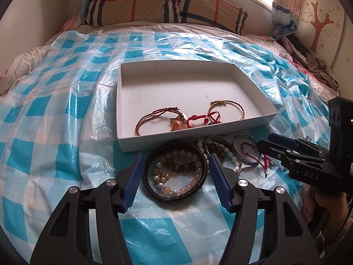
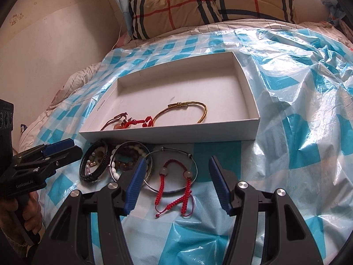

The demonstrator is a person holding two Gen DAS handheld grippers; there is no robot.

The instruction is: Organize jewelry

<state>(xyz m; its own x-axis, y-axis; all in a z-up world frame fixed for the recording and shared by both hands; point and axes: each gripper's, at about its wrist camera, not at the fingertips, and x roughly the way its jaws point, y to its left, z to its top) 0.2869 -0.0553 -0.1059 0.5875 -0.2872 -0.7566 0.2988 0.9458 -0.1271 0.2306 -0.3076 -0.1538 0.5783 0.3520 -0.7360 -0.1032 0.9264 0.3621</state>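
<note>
Both tongs stand spread, gripping nothing. From the left wrist, the left gripper [image 1: 175, 170] straddles a black braided bracelet [image 1: 175, 172] lying just before the near wall of the white box [image 1: 253, 123], its pads clear on both sides. From the right wrist, the right gripper [image 2: 177, 176] brackets a red cord bracelet [image 2: 174, 183] and thin silver bangle [image 2: 171, 170], also just before that box wall; bare plastic sheet [image 2: 297, 154] lies open rightward.

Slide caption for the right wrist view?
Open right gripper poised over red cord bracelet and silver bangle, near white box.
</note>
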